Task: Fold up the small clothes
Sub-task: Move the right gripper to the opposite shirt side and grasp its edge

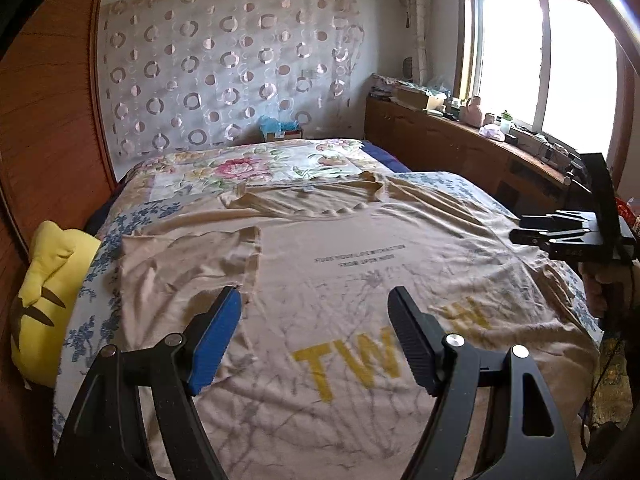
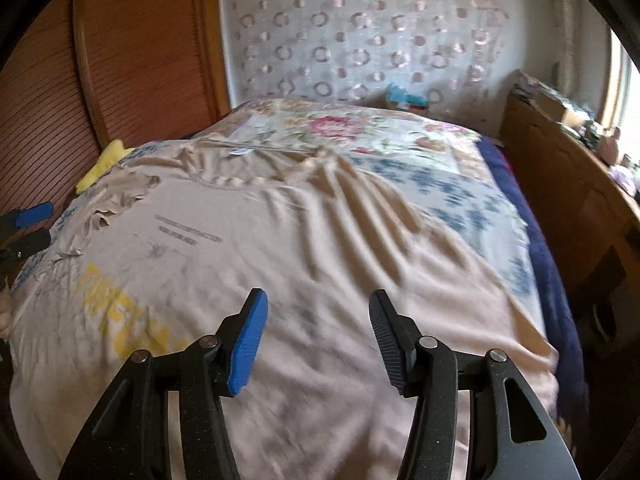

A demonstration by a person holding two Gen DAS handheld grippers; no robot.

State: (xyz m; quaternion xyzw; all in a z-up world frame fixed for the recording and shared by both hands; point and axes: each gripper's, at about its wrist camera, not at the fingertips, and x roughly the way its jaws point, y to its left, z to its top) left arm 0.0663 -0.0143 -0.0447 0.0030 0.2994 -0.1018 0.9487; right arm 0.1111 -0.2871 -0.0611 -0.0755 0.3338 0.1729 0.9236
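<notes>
From the left wrist camera, a big tan T-shirt (image 1: 328, 264) lay spread out flat on a bed (image 1: 248, 168) with a flowery cover. One sleeve was folded in over the shirt on the left. The shirt had big yellow letters that started with "TW". Above them were two small lines of dark print, too tiny to read. The left gripper (image 1: 316, 332) hung over the shirt with its jaws wide apart, and nothing was between them. One finger had a blue pad and the other a black one. A yellow pillow (image 1: 48, 296) sat at the left edge of the bed. The right gripper (image 1: 532, 228) showed at the right side, over the edge of the shirt. A window (image 1: 548, 64) was bright behind a shelf full of small things.

From the right wrist camera, the picture was a bit blurry. The right gripper (image 2: 316, 336) was above the wrinkled shirt (image 2: 280, 248), jaws apart and empty. The yellow letters were smeared and could not be read. The left gripper (image 2: 30, 226) peeked in at the left edge.
</notes>
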